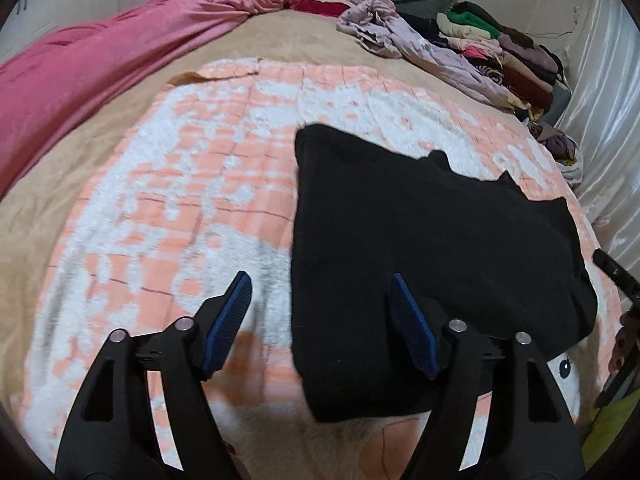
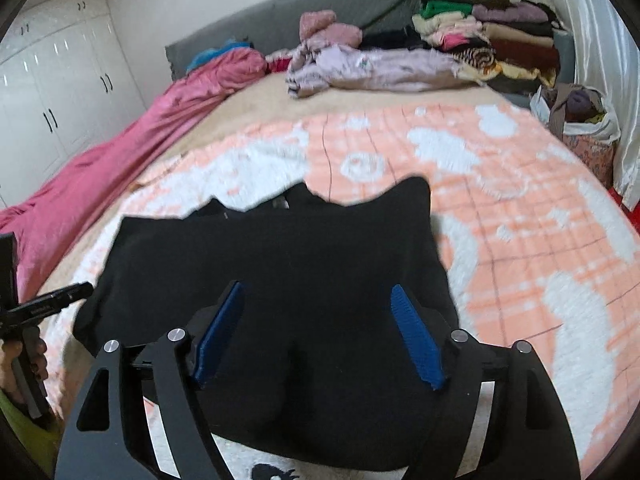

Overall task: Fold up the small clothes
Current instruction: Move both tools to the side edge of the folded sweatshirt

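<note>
Lying flat on the peach-and-white plush blanket (image 1: pixel 192 184), the black fabric garment (image 1: pixel 420 240) is gripped by neither tool. The left gripper (image 1: pixel 320 320) and right gripper (image 2: pixel 316 330) are both held open. Both near corners should be pinched evenly before folding.

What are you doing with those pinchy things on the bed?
A person is folding small clothes on a bed, with one pair of tongs in each hand. A black garment lies flat on the pink and white blanket. The left tongs and the right tongs both stand open over its near edge, holding nothing. A pile of clothes waits by the headboard.
</note>
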Motion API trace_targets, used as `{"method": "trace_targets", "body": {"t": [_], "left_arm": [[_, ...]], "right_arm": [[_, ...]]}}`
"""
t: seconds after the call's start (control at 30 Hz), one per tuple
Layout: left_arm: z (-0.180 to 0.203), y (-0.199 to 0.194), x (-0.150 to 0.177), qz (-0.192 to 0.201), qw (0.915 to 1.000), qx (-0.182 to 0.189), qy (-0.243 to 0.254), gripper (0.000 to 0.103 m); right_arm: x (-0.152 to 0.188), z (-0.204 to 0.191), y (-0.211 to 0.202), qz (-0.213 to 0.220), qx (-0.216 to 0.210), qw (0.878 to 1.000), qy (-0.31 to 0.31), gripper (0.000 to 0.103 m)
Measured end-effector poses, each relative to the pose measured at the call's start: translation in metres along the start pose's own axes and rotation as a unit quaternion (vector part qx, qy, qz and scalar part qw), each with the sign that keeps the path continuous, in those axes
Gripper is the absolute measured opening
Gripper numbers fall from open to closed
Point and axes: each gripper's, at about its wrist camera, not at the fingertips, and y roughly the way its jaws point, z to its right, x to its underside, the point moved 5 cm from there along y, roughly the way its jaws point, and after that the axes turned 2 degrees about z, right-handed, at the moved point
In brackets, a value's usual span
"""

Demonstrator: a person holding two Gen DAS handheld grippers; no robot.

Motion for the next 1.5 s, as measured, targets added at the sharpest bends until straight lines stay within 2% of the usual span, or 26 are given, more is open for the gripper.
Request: {"method": "trace_targets", "body": {"t": [0.03,0.17,0.23,0.37,0.53,0.57,0.63,0.73,0.8,0.87,0.97,1.17,1.3,1.5], "left_arm": [[-0.002,-0.004,-0.002,0.003,1.0,-0.001,-0.001,0.073],[-0.008,-0.02,-0.012,0.012,0.9999,-0.004,-0.005,0.076],[-0.012,-0.026,-0.019,0.016,0.9998,-0.005,-0.008,0.085],[-0.019,-0.037,-0.034,0.025,0.9996,-0.006,-0.012,0.085],[-0.02,-0.048,-0.053,0.032,0.9994,-0.007,-0.007,0.085],[-0.02,-0.05,-0.056,0.035,0.9994,-0.006,-0.004,0.086],[-0.019,-0.055,-0.063,0.043,0.9991,-0.002,-0.002,0.086],[-0.019,-0.06,-0.07,0.05,0.9987,0.003,-0.007,0.086],[-0.019,-0.057,-0.07,0.046,0.9989,0.005,-0.008,0.086],[-0.018,-0.054,-0.068,0.043,0.9991,0.005,-0.004,0.086],[-0.014,-0.046,-0.063,0.033,0.9994,-0.001,0.008,0.086],[-0.009,-0.029,-0.054,0.014,0.9997,-0.004,0.021,0.086],[-0.01,-0.016,-0.05,0.002,0.9998,-0.003,0.018,0.086],[-0.015,0.004,-0.045,-0.021,0.9998,0.003,0.006,0.086]], "right_arm": [[-0.004,0.0,-0.006,0.007,0.002,1.0,-0.001,0.075],[-0.026,-0.008,-0.04,0.053,0.008,0.998,-0.017,0.077],[-0.036,-0.015,-0.056,0.073,0.008,0.997,-0.028,0.077],[-0.058,-0.042,-0.091,0.115,-0.011,0.992,-0.059,0.077],[-0.082,-0.078,-0.117,0.137,-0.059,0.986,-0.076,0.078],[-0.088,-0.089,-0.122,0.145,-0.057,0.984,-0.092,0.087],[-0.095,-0.106,-0.131,0.165,-0.058,0.978,-0.114,0.092],[-0.095,-0.127,-0.128,0.167,-0.07,0.973,-0.145,0.094],[-0.085,-0.136,-0.115,0.148,-0.081,0.974,-0.153,0.095],[-0.069,-0.138,-0.095,0.116,-0.106,0.978,-0.139,0.095],[-0.045,-0.14,-0.067,0.076,-0.12,0.982,-0.124,0.095],[0.007,-0.15,-0.006,-0.002,-0.111,0.987,-0.113,0.095],[0.032,-0.156,0.017,-0.027,-0.097,0.987,-0.121,0.095],[0.056,-0.172,0.032,-0.037,-0.083,0.983,-0.157,0.095]]}}
